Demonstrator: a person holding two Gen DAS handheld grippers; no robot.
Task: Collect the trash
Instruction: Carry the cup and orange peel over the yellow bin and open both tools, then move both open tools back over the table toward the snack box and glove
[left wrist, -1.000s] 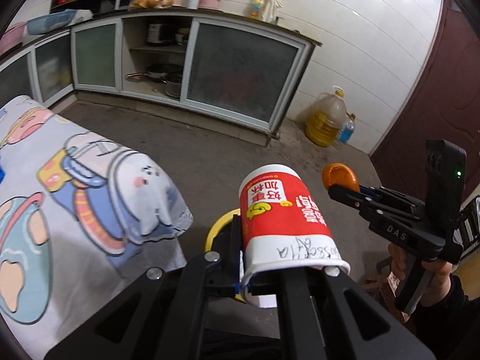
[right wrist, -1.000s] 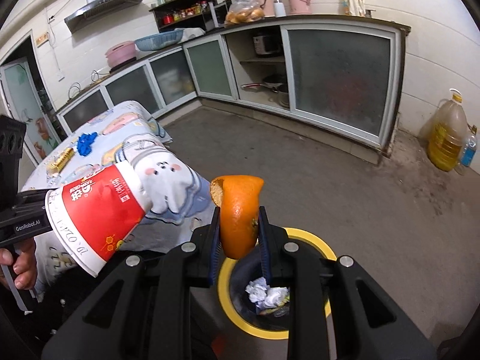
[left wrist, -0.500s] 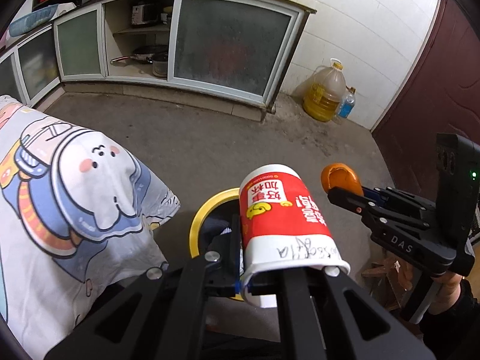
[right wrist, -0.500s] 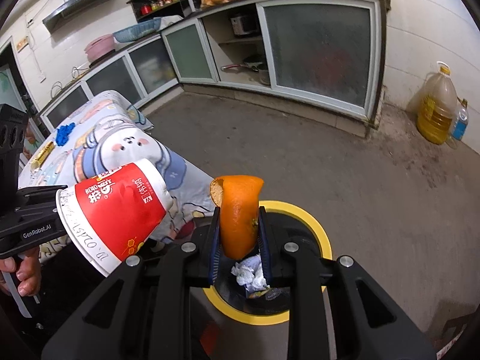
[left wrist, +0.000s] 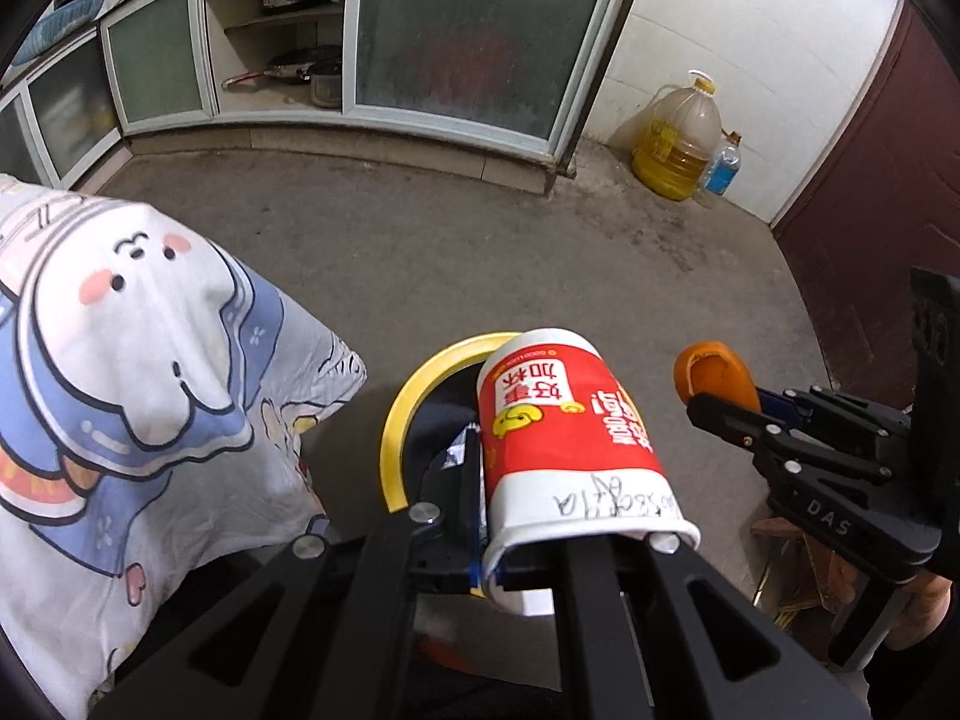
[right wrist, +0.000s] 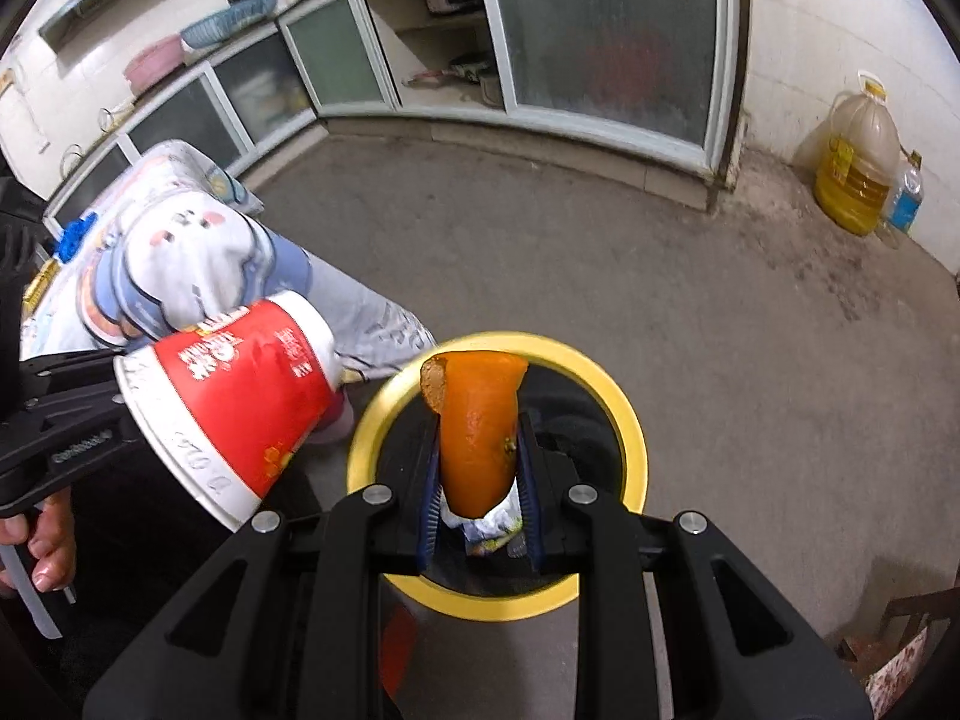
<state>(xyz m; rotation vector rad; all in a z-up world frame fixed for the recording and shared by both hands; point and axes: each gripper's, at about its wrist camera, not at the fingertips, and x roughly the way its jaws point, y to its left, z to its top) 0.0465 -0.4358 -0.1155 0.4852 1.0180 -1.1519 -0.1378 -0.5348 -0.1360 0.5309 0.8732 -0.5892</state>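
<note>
Trash at this moment is two items, both in hand above a bin. The paper cup (left wrist: 570, 438), red and white with its mouth toward the camera, sits at lower centre of the left wrist view; the left claw (left wrist: 522, 546) is pinched together on the cup's rim wall. The orange peel (right wrist: 478, 429) stands upright at centre of the right wrist view, clamped between the blue pads of the right claw (right wrist: 480, 504). The yellow-rimmed bin (right wrist: 624, 420) lies directly below the peel and already holds crumpled paper (right wrist: 489, 519), seen at lower centre, so part of the collecting appears done. What is left, in my judgement, is to release both items into the bin; neither has been let go. In the right wrist view the cup hangs at left of the bin rim, partly outside the opening, so it may need to come further over before release. The table with the cartoon-print cloth (left wrist: 138, 360) fills the left of the left wrist view, its draped corner close to the bin; that side is tight. The concrete floor (right wrist: 600, 252) toward the cabinets (left wrist: 468, 36) at top is open. An oil jug (right wrist: 855, 174) stands well apart at upper right, and the right claw sits near the cup at right in the left wrist view.
</note>
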